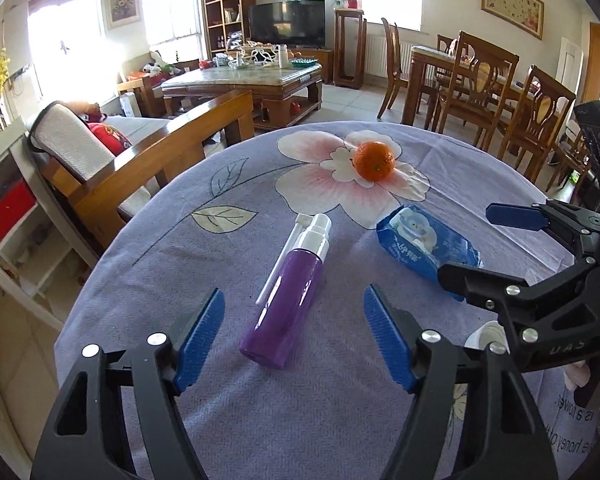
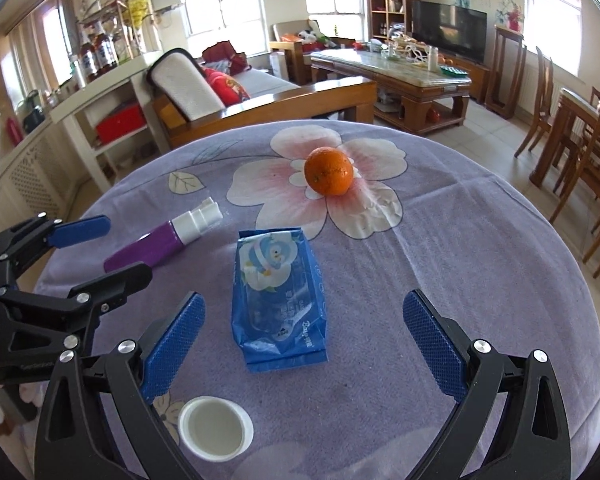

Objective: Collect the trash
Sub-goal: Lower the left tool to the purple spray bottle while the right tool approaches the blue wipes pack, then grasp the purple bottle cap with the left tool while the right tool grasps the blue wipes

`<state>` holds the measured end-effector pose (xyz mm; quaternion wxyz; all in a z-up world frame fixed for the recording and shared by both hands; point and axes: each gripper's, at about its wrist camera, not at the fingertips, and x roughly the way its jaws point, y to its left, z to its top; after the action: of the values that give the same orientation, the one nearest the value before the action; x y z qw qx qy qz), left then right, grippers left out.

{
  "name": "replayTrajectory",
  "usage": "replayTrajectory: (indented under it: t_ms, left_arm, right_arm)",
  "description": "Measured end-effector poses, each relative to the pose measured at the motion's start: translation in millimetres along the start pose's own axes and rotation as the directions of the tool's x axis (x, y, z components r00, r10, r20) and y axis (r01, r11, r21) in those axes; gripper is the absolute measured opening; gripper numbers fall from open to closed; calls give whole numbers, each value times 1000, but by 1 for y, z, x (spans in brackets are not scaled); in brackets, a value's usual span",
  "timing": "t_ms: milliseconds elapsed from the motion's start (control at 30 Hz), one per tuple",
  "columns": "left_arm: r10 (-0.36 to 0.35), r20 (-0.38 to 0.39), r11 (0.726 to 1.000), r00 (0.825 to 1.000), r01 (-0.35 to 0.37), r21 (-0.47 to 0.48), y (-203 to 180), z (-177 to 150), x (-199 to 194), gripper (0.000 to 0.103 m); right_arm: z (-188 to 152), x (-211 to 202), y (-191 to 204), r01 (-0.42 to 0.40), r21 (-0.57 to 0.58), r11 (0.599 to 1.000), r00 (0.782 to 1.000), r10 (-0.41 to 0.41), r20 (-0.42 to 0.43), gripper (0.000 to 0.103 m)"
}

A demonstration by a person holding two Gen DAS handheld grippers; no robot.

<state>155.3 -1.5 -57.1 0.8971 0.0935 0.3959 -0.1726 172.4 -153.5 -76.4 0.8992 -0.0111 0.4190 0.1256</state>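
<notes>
Left gripper (image 1: 294, 334) is spread wide, nothing pinched, with the purple spray bottle (image 1: 284, 304) lying lengthwise between its 2 fingers. Right gripper (image 2: 304, 344) is spread too, lined up on the blue wipes pack (image 2: 278, 300), long axis straight ahead, white cup (image 2: 216, 428) just below

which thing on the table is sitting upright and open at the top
The small white cup, nearest the right gripper. The purple spray bottle and blue wipes pack lie flat; the orange is round.
</notes>
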Motion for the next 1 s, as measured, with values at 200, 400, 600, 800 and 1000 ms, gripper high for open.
replayTrajectory:
  t_ms: [200,400,600,800,1000]
  left_arm:
    - [-39,-43,999,998,39,-6,-3,1,13,49]
    - [-37,-33,999,999,37,-10,-5,0,13,49]
    - [-62,-14,996,998,61,-69,6,1,12,28]
    - [-97,8,992,995,97,-84,9,4,11,25]
    - [-82,43,992,996,86,-88,10,2,2,25]
  right_arm:
    - [4,10,0,0,-13,1000,999,0,-33,90]
    - [1,15,-4,-1,-22,1000,998,0,-58,69]
    - [-1,10,-11,-3,-4,1000,999,3,-36,51]
    - [-4,-3,-33,-100,87,991,995,99,18,46]
    - [-6,-19,-50,-155,152,976,986,143,89,46]
